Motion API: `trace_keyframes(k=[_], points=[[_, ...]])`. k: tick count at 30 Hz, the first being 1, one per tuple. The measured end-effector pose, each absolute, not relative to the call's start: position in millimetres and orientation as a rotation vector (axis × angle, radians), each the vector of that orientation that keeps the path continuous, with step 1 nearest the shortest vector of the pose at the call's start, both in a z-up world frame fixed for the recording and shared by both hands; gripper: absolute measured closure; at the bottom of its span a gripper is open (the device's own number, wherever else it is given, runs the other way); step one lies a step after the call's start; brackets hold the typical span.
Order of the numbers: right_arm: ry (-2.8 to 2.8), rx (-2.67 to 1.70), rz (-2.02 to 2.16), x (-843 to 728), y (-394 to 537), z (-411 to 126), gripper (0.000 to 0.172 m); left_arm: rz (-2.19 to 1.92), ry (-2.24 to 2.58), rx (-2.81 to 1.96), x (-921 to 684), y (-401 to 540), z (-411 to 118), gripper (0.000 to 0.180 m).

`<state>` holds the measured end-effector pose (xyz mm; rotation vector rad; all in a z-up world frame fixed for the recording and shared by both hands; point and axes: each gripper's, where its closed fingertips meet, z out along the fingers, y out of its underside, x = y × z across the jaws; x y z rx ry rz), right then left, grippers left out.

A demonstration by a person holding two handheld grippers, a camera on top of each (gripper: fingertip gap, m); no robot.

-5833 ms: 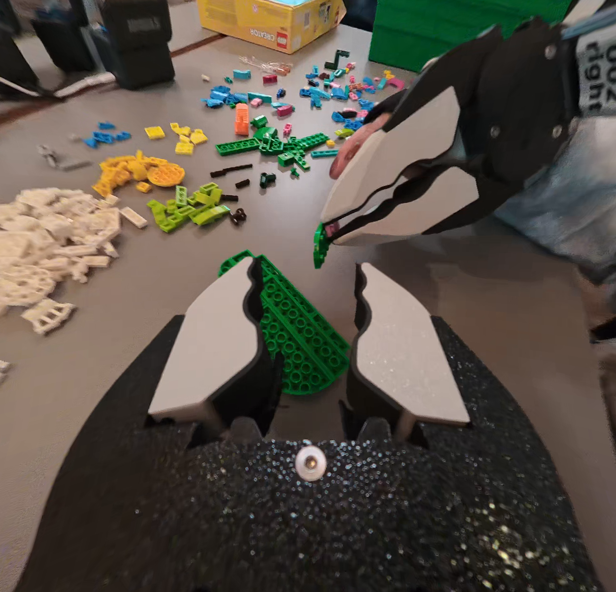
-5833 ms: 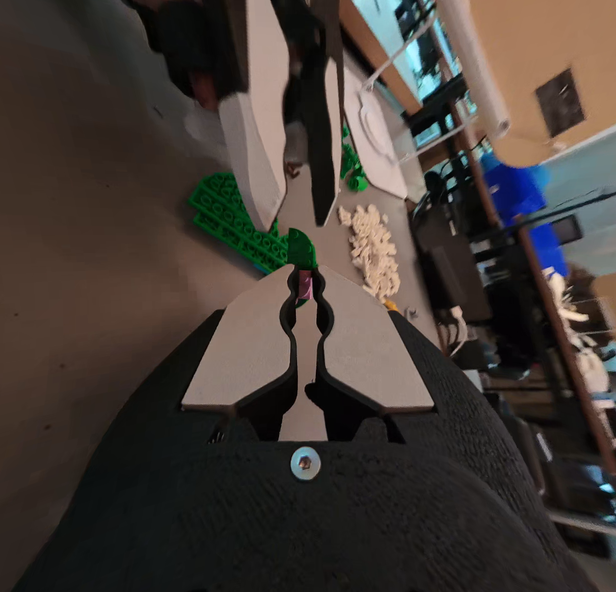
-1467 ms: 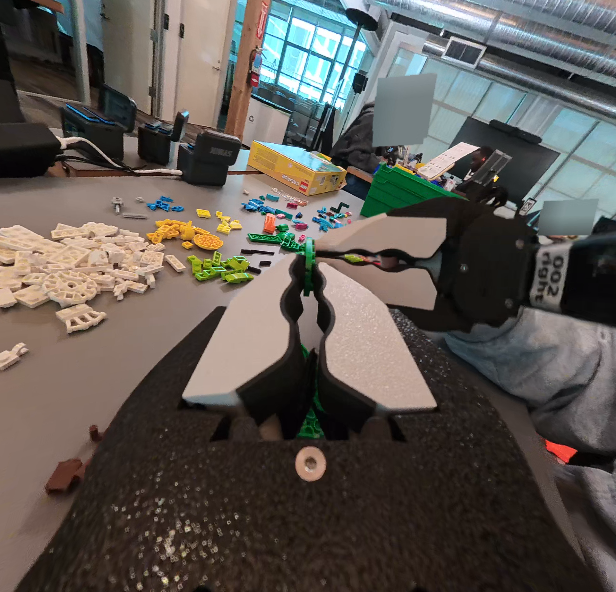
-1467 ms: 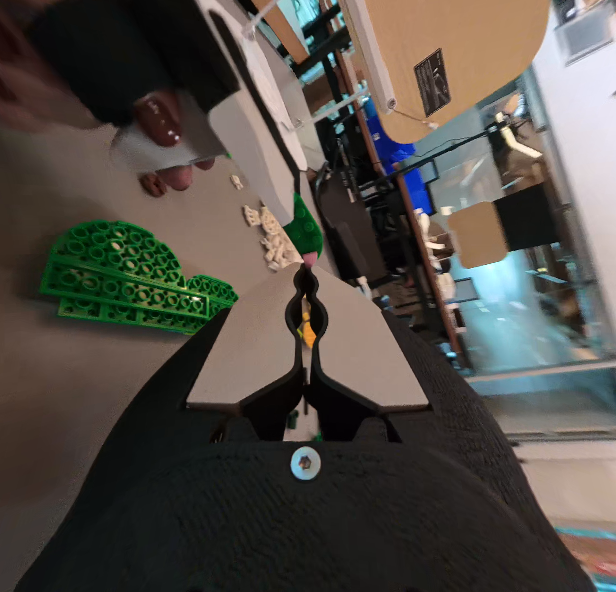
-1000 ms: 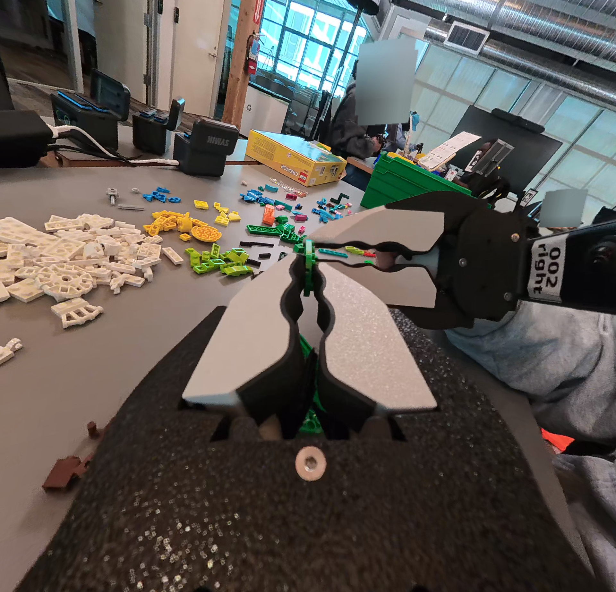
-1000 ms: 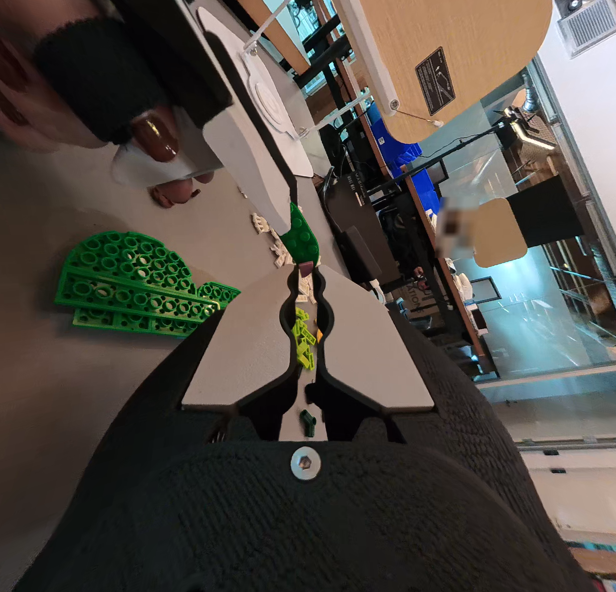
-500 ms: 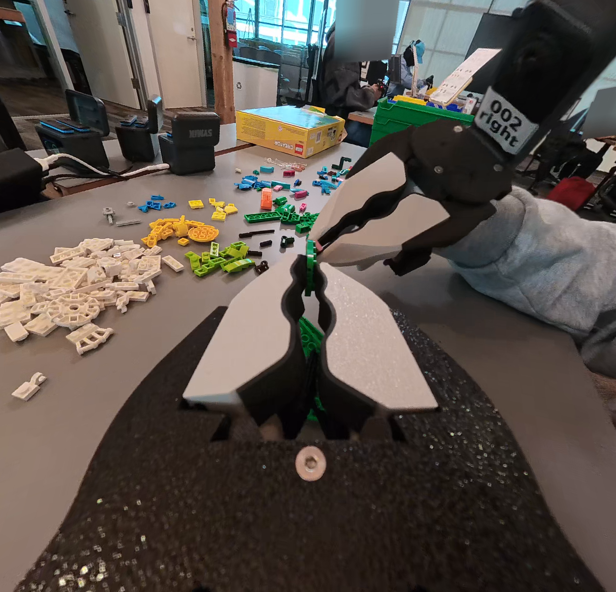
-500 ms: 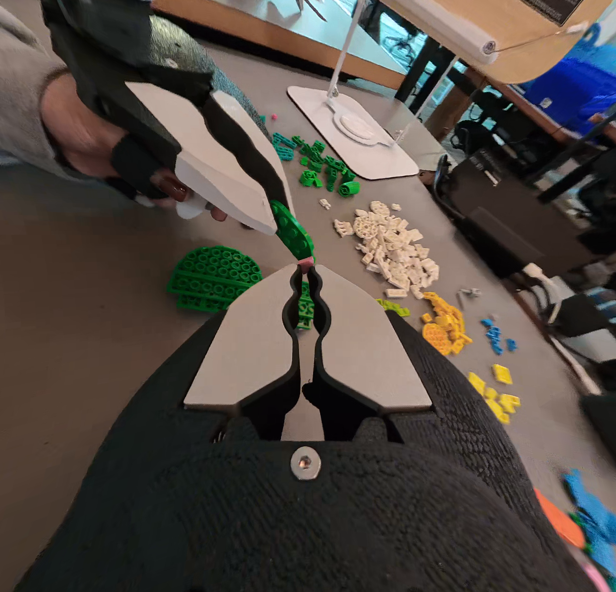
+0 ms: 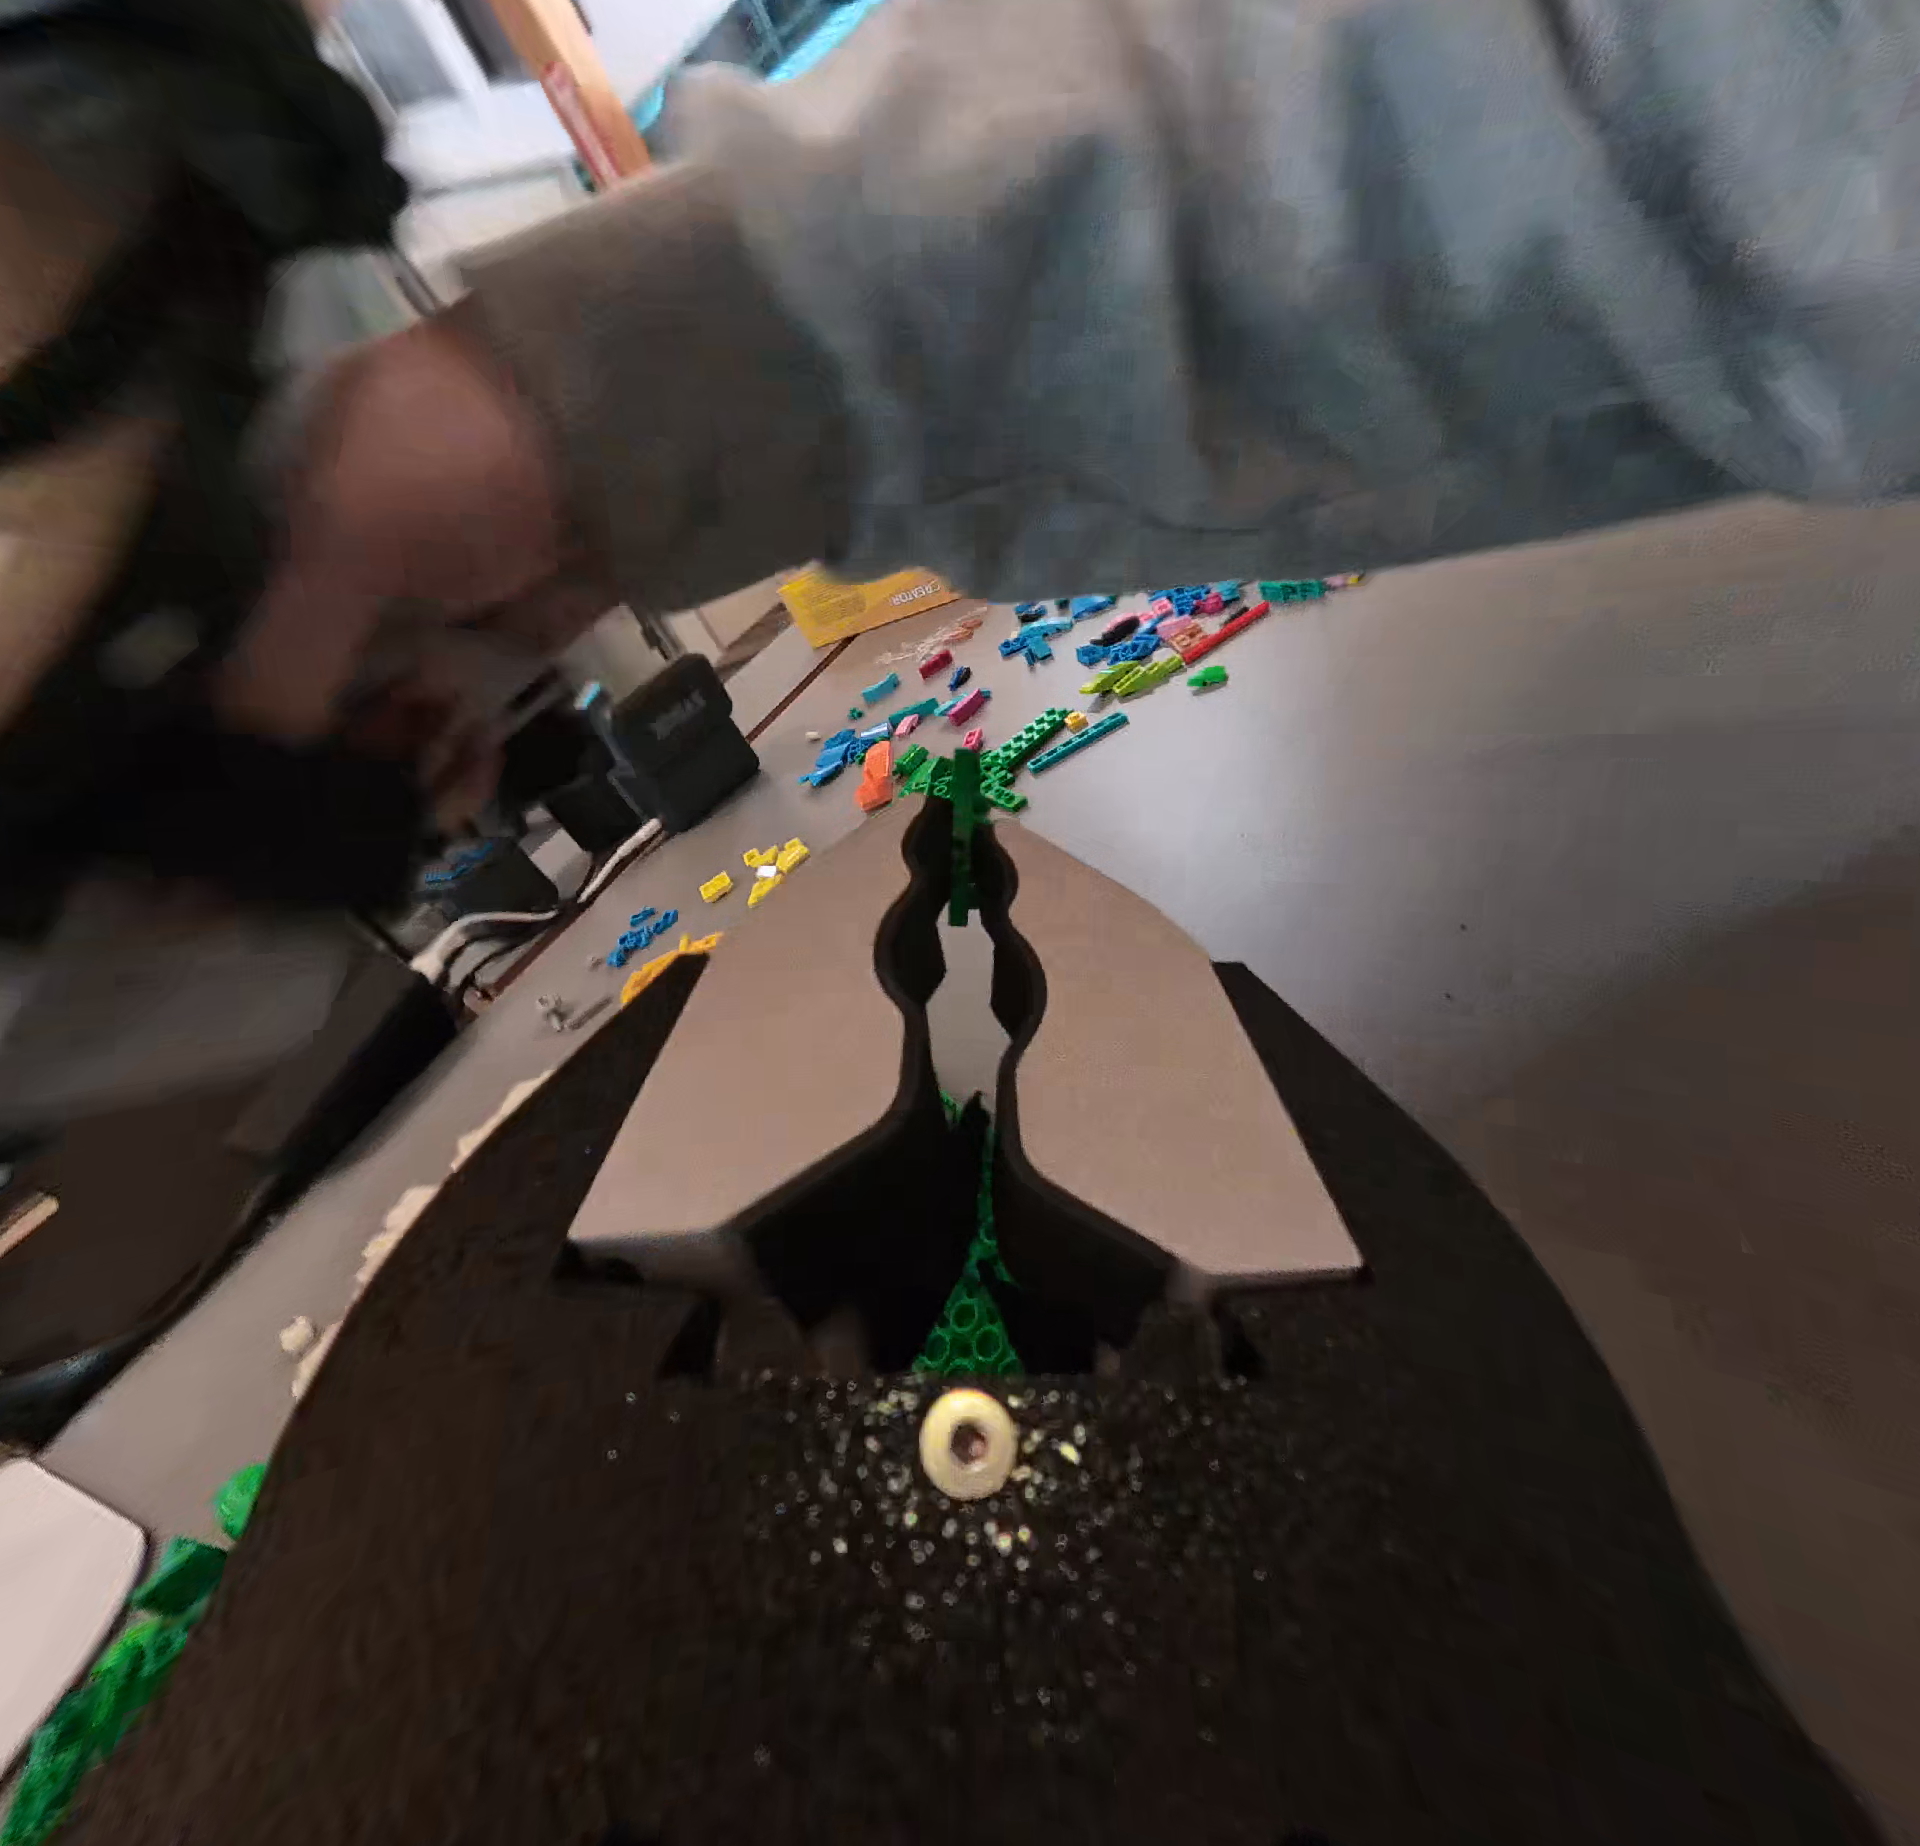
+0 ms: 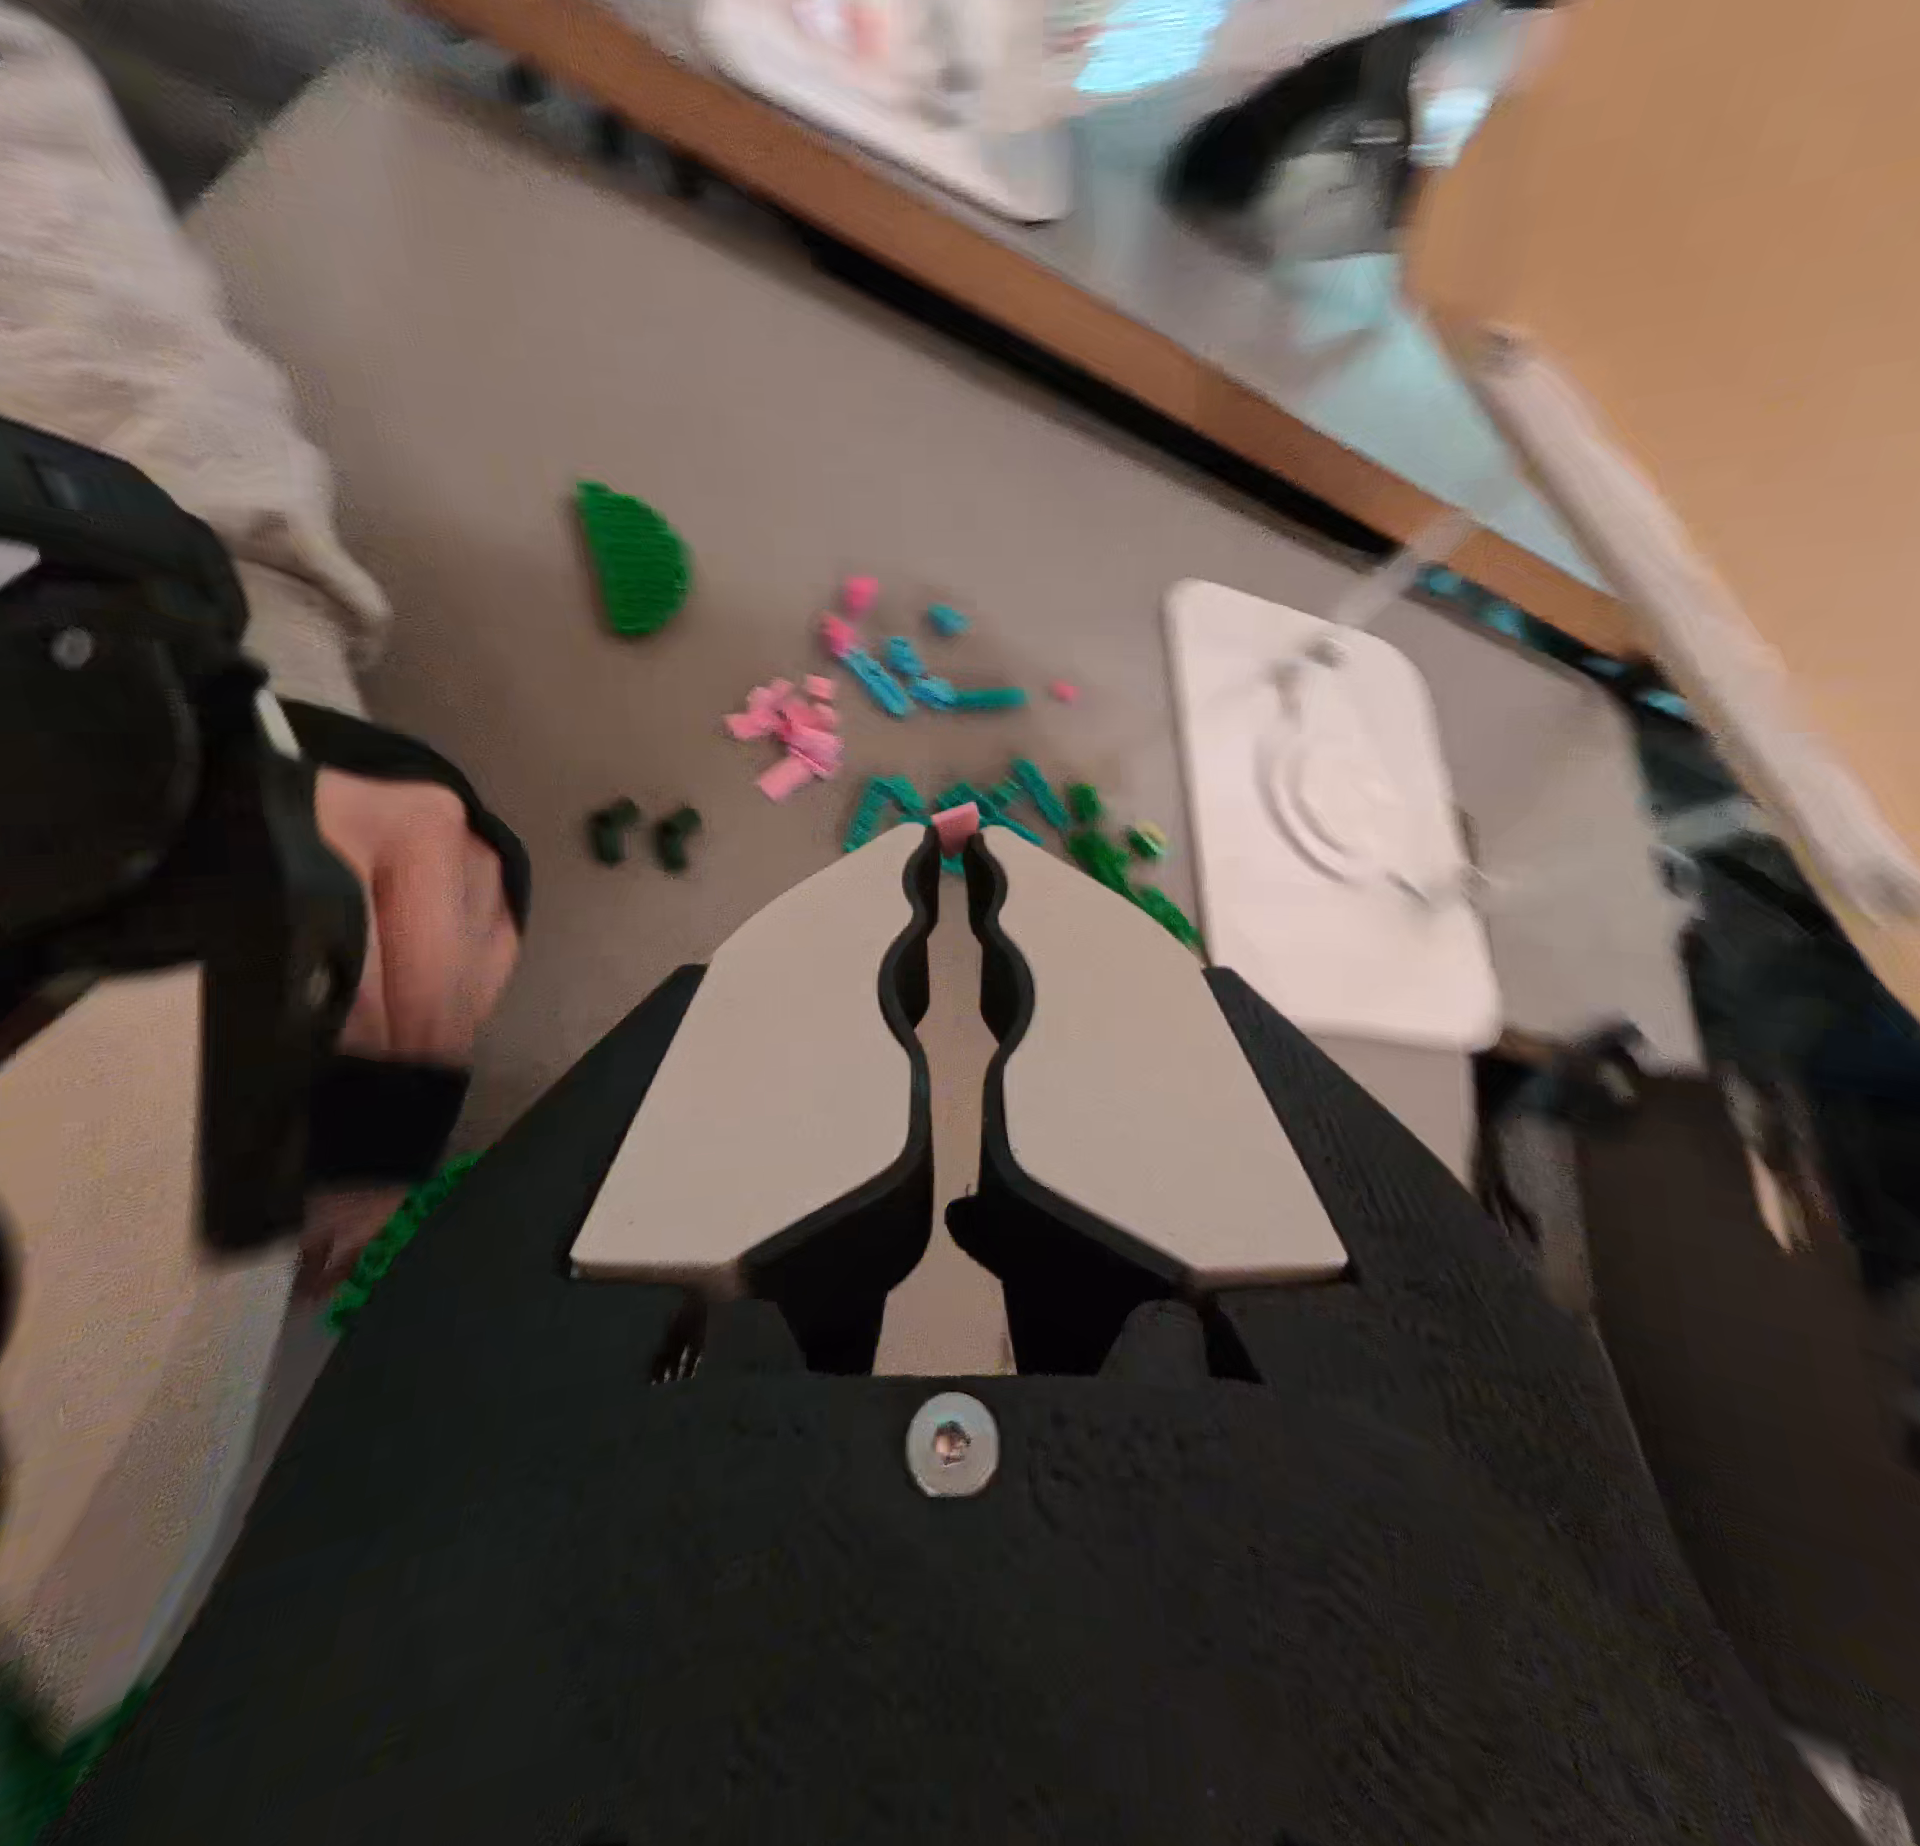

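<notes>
left gripper (image 9: 961,840) clamps green plate (image 9: 964,830) edge-on, long axis along its fingers | right gripper (image 10: 954,840) pinches small pink piece (image 10: 956,822), probably a stud, at fingertips | grippers apart above grey table (image 9: 1507,861)

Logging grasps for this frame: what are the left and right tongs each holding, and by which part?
Left tongs: thin green studded plate, clamped edge-on at the tips. Right tongs: small pink brick, pinched by its lower end.

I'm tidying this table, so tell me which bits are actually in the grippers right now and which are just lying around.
In the grippers:
- left gripper: green plate, held edge-on
- right gripper: small pink piece

Lying on the table:
- pink pieces
- green half-round plate
- yellow pieces
- white lamp base
</notes>
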<state>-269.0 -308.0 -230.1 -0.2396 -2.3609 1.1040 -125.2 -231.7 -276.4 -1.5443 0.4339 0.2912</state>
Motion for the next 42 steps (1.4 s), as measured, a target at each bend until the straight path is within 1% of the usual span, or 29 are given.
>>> trace_keyframes(k=[4, 6, 9, 13, 20, 23, 26, 29, 32, 36, 39, 42], points=[[-2.665, 0.086, 0.886, -284.1, -379.7, -283.7, 0.168, 0.32, 0.484, -1.525, -123.2, -234.6, -275.5, 0.176], [-2.756, 0.16, 0.697, -296.9, -392.6, -315.7, 0.168, 0.319, 0.488, -1.532, -123.6, -234.1, -277.5, 0.175], [-2.8, 0.235, 0.612, -306.2, -409.2, -341.6, 0.167, 0.331, 0.497, -1.532, -123.6, -233.6, -278.4, 0.176], [-2.828, 0.283, 0.543, -307.8, -414.4, -355.1, 0.166, 0.376, 0.528, -1.52, -122.3, -233.6, -277.5, 0.175], [-2.858, 0.253, 0.525, -306.6, -408.9, -359.8, 0.163, 0.364, 0.548, -1.523, -116.8, -232.5, -279.7, 0.175], [-2.885, 0.168, 0.524, -306.3, -405.2, -359.5, 0.153, 0.386, 0.565, -1.525, -116.5, -233.0, -280.1, 0.175], [-2.837, 0.081, 0.536, -312.6, -393.6, -341.3, 0.146, 0.443, 0.596, -1.519, -117.4, -233.4, -280.1, 0.175], [-2.657, -0.112, 0.708, -324.6, -366.6, -288.9, 0.143, 0.483, 0.61, -1.52, -120.0, -233.3, -280.6, 0.175], [-2.354, -0.401, 0.887, -331.3, -311.7, -229.5, 0.146, 0.533, 0.606, -1.517, -125.9, -233.7, -277.8, 0.175], [-1.891, -0.675, 0.961, -304.7, -218.8, -185.6, 0.148, 0.675, 0.62, -1.487, -137.8, -236.4, -270.0, 0.175], [-1.529, -0.818, 1.004, -261.9, -162.1, -184.1, 0.151, 0.706, 0.565, -1.493, -153.0, -237.9, -266.5, 0.175], [-1.269, -0.86, 1.003, -220.6, -134.0, -207.6, 0.158, 0.612, 0.365, -1.515, -181.6, -244.0, -255.0, 0.175]])
